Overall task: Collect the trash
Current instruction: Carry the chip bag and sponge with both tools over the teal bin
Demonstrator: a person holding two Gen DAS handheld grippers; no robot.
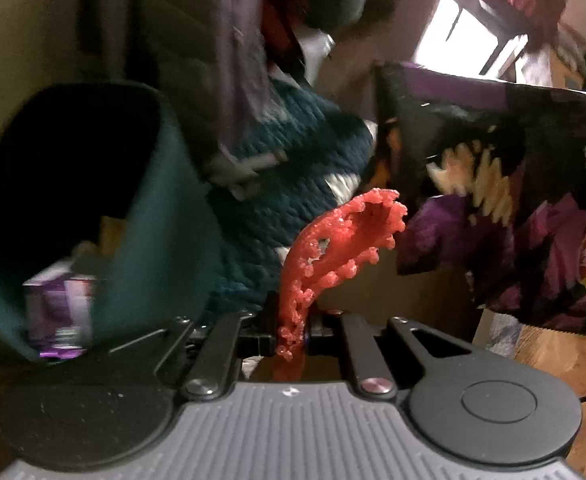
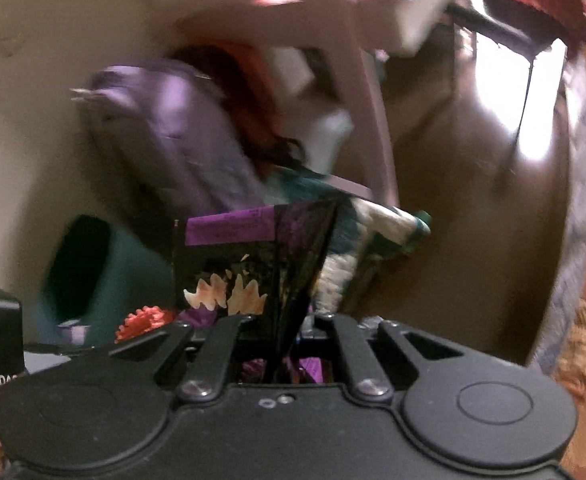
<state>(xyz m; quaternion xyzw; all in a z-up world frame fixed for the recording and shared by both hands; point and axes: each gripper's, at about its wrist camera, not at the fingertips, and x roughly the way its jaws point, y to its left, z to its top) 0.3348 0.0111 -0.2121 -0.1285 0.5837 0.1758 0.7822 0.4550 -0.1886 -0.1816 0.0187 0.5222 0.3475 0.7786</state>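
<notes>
Between the left gripper (image 1: pixel 293 330) jaws, a red spiky rubbery piece (image 1: pixel 345 236) is pinched: light, floppy, best held low. Right gripper (image 2: pixel 283 344) is clamped on a crinkly purple chip bag (image 2: pixel 253 264), judged weightless; teal bin (image 1: pixel 73 208) nearby.

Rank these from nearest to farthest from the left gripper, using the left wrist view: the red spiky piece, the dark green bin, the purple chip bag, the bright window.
1. Red spiky piece: clamped in the left gripper.
2. Purple chip bag, right, and dark green bin, left: too close to call.
3. Bright window: upper right, far behind.
</notes>
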